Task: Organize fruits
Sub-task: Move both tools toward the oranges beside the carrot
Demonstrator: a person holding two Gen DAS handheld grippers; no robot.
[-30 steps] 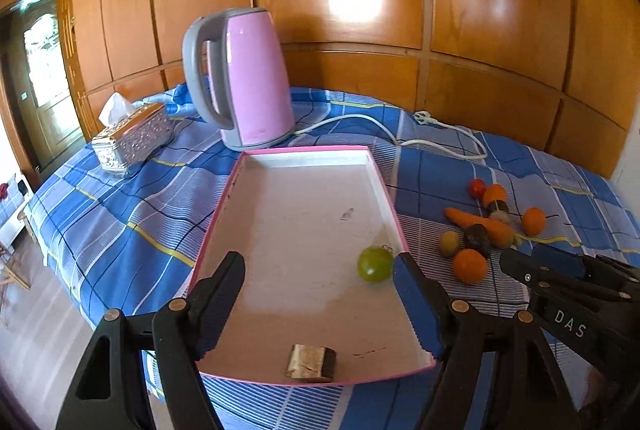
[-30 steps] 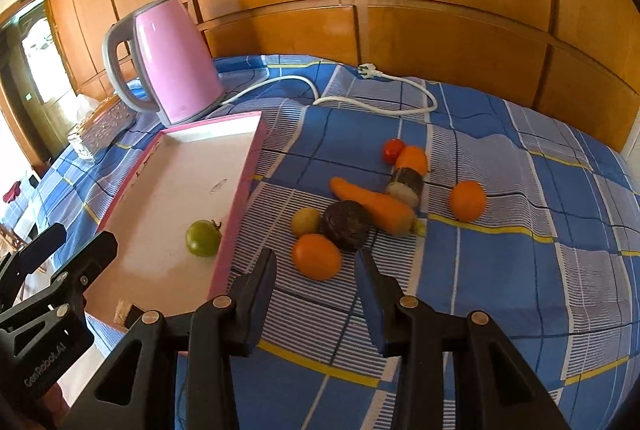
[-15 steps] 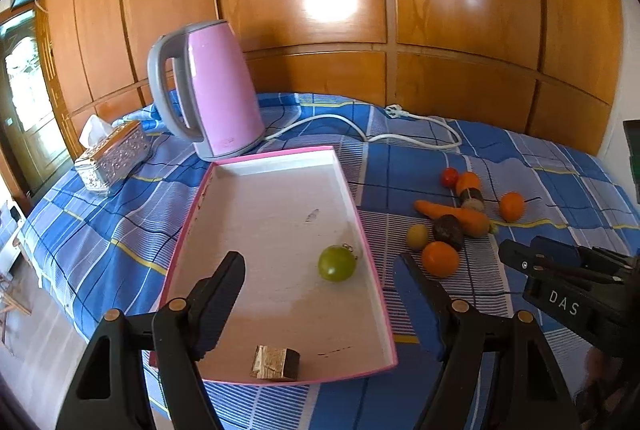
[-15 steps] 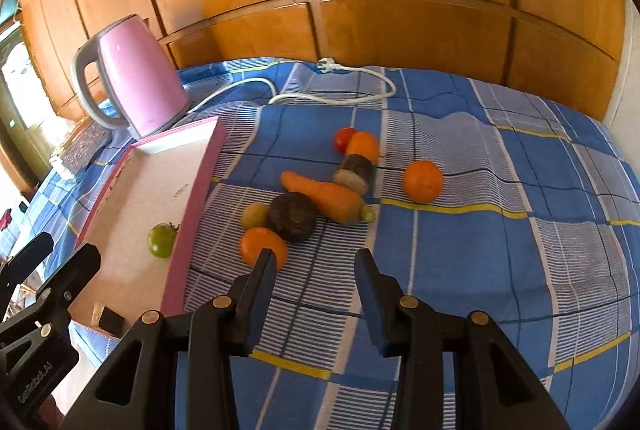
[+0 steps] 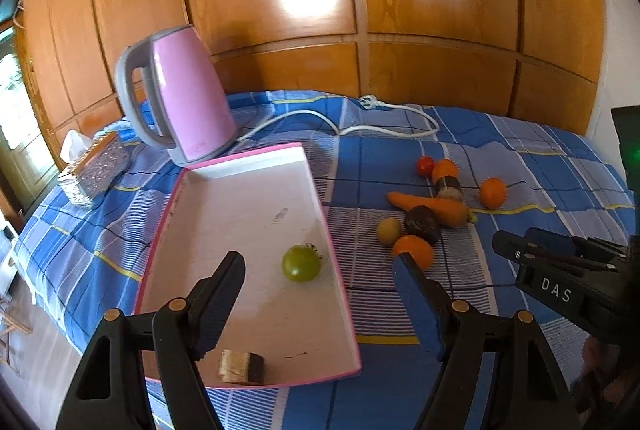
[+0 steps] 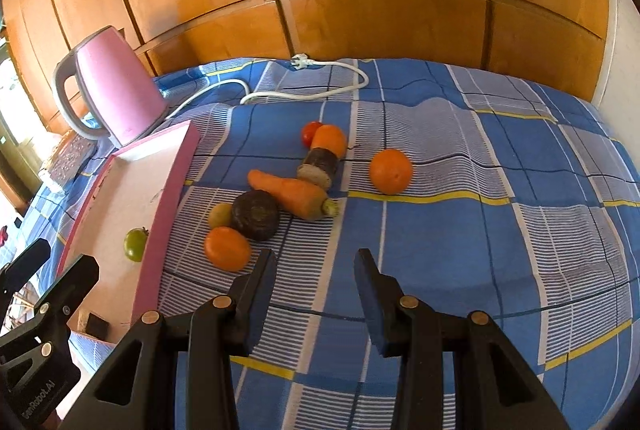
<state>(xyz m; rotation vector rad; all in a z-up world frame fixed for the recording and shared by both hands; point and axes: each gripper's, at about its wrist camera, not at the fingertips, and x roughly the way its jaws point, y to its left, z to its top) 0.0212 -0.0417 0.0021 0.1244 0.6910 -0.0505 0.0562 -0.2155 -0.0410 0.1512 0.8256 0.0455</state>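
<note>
A pink-rimmed white tray (image 5: 240, 205) (image 6: 176, 165) lies on the blue checked cloth. In it are a green tomato (image 5: 301, 263) (image 6: 135, 244) and a small brown block (image 5: 240, 368). Right of the tray lies a cluster: a near orange (image 6: 227, 248) (image 5: 414, 250), a dark round fruit (image 6: 256, 214), a small yellow-green fruit (image 6: 221, 214), a carrot (image 6: 292, 191), a far orange (image 6: 390, 171) and a red tomato (image 6: 310, 133). My left gripper (image 5: 320, 284) is open and empty above the tray's near right edge. My right gripper (image 6: 316, 272) is open and empty, just right of the near orange.
A pink kettle (image 5: 180, 93) stands behind the tray, its white cord (image 5: 360, 127) trailing right along the back. A silver tissue box (image 5: 94, 165) sits at the far left. Wooden panelling rises behind. The cloth's left edge drops to the floor.
Both grippers have pulled back and swung right, so tray and fruit cluster sit further left in view. Both stay open and empty. No fruit has moved.
</note>
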